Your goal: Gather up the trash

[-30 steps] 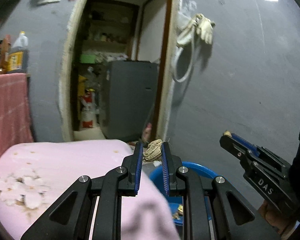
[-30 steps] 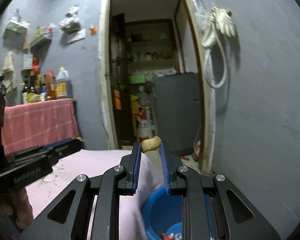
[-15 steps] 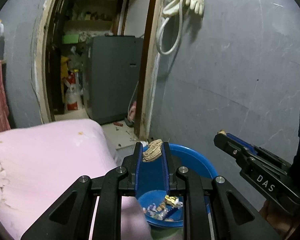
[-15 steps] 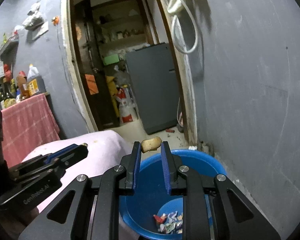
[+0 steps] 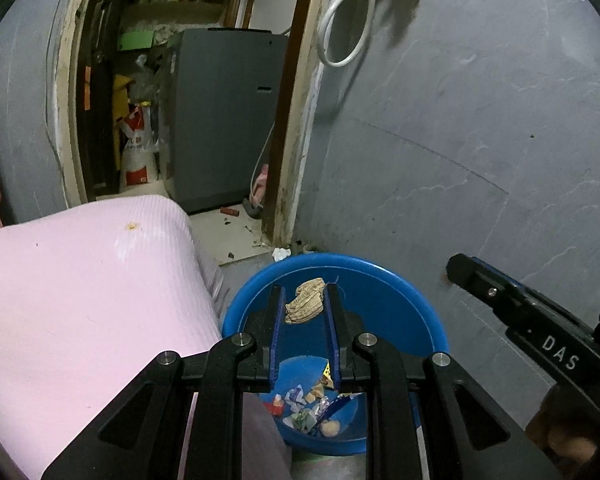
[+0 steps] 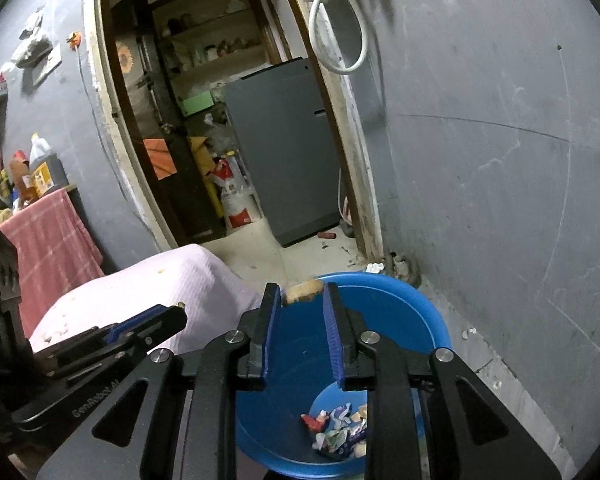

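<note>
A blue plastic basin (image 5: 412, 312) stands on the floor by the grey wall, with several bits of wrapper trash (image 5: 306, 404) in its bottom; it also shows in the right wrist view (image 6: 420, 316). My left gripper (image 5: 303, 300) is shut on a tan ridged shell piece (image 5: 306, 306) and holds it over the basin. My right gripper (image 6: 302, 296) is shut on a small tan peanut-like piece (image 6: 303, 292), also over the basin's rim. Each gripper shows at the edge of the other's view.
A table under a pink cloth (image 5: 80, 288) stands left of the basin, with crumbs on it. A doorway (image 5: 180, 100) behind opens on a storeroom with a grey cabinet (image 5: 224, 112). A grey wall (image 5: 460, 140) runs on the right. Bottles (image 6: 40, 168) stand at far left.
Both grippers have moved right and tilted down from over the pink table to over the blue basin, each still holding its piece.
</note>
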A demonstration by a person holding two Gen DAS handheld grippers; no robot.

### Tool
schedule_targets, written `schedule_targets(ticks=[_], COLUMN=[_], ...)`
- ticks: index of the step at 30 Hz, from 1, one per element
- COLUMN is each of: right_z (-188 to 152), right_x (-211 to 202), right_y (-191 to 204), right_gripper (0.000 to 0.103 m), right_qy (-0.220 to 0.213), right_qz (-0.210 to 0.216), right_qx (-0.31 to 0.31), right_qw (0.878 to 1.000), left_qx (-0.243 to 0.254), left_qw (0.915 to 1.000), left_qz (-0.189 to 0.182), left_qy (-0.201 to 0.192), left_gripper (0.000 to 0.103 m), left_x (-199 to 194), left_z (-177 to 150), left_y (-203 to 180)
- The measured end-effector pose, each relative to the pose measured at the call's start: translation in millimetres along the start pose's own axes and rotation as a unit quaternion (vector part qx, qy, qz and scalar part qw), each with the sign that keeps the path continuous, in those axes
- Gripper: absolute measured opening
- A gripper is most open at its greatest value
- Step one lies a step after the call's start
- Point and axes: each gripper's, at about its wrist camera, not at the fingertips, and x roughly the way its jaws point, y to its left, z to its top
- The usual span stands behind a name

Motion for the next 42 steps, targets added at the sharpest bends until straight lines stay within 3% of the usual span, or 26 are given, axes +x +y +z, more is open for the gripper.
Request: schedule_targets(ticks=[5, 7, 12, 15, 18, 26, 28, 30, 33, 38, 40, 42], right_z=[1.0, 1.0, 1.7, 1.7, 1.9, 3.7, 4.1, 4.4, 4.9, 4.3, 4.3, 4.1], right_x=[3.2, 3.2, 1.1, -2.1, -6.0, -17.8, -19.8, -23.3, -26.4, -26.6, -28.5, -32.9], right_y=[-1.1, -2.2, -3.5, -4.3, -5.0, -3.1, -2.1, -0.9, 0.6, 3.7, 5.2, 6.7], right_gripper=[0.025, 0.027, 0.029, 0.032, 0.044, 0.057, 0.074, 0.079, 0.084, 0.092, 0.102, 0.103], right_qy=[0.004, 0.004, -0.001, -0.007, -0.015, -0.043, -0.049, -0.058, -0.066, -0.068, -0.075, -0.087], right_qz=[-0.002, -0.003, -0.009, -0.012, -0.01, -0.005, -0.008, -0.007, -0.01, -0.012, -0.015, -0.012], right_qx=[0.006, 0.008, 0.007, 0.006, 0.008, 0.002, -0.002, -0.002, -0.004, -0.002, -0.006, -0.006], right_qw=[1.0, 1.0, 1.0, 1.0, 1.0, 0.999, 0.999, 0.998, 0.998, 0.998, 0.997, 0.996], left_qx=[-0.012, -0.016, -0.031, -0.039, -0.049, -0.046, -0.043, -0.038, -0.032, -0.034, -0.033, -0.033], left_qw=[0.9999, 0.9998, 0.9995, 0.9992, 0.9983, 0.9964, 0.996, 0.9959, 0.9941, 0.9915, 0.9906, 0.9897], left_qz=[-0.004, -0.006, -0.006, 0.001, 0.013, 0.041, 0.046, 0.053, 0.071, 0.079, 0.084, 0.088], left_qy=[0.012, 0.013, 0.005, -0.006, -0.027, -0.058, -0.063, -0.064, -0.076, -0.097, -0.103, -0.108], left_gripper=[0.018, 0.029, 0.033, 0.046, 0.053, 0.079, 0.081, 0.083, 0.097, 0.098, 0.099, 0.101], left_x=[6.7, 6.1, -0.7, -10.3, -23.1, -51.1, -57.6, -63.5, -73.6, -89.3, -95.5, -99.8], left_z=[0.0, 0.1, 2.0, 3.4, 5.3, 10.9, 11.3, 9.4, 7.2, 3.0, 0.6, -2.1], left_y=[8.0, 10.2, 16.6, 22.1, 28.3, 38.2, 39.7, 38.2, 39.9, 45.0, 46.0, 47.1])
